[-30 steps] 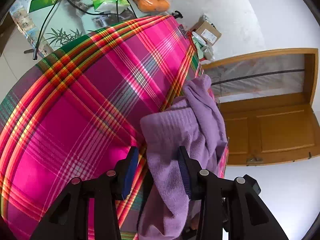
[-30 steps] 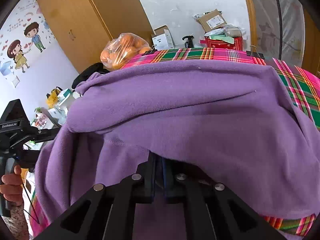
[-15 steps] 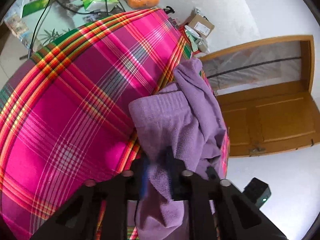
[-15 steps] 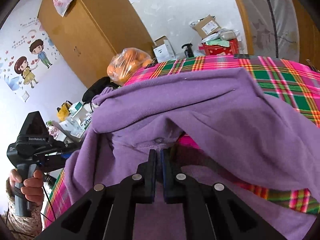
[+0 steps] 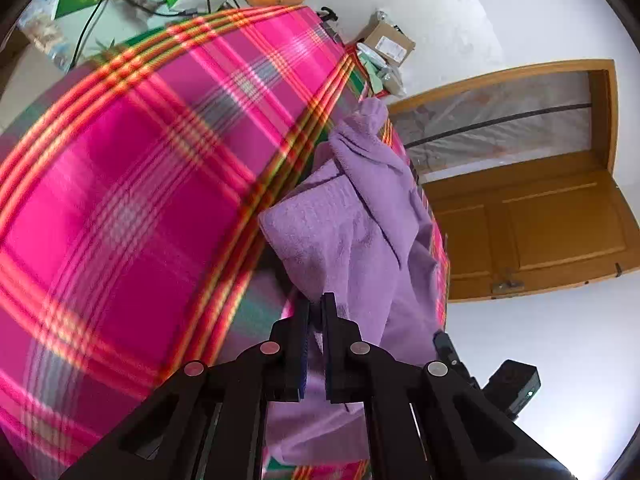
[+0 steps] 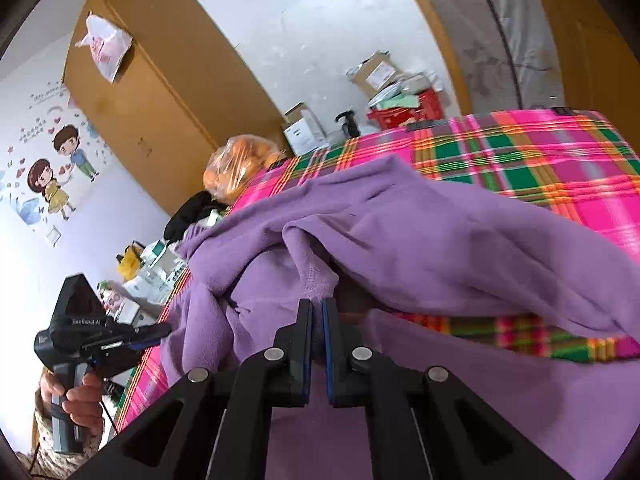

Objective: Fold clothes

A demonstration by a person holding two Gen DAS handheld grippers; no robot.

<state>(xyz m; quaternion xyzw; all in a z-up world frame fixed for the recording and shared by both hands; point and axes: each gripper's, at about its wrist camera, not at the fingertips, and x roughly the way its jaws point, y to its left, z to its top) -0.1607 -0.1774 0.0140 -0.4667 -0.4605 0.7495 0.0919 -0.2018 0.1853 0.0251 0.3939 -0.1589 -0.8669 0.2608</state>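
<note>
Lift step: left gripper and right gripper each pinch the garment hem above the cloth; next, likely carry toward 12 o'clock, evenly.

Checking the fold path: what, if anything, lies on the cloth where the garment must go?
Nothing visible. Both tools, left and right, grip the garment; the plaid cloth beside it is bare.

Bag of oranges by wooden wardrobe; cardboard box near door
</note>
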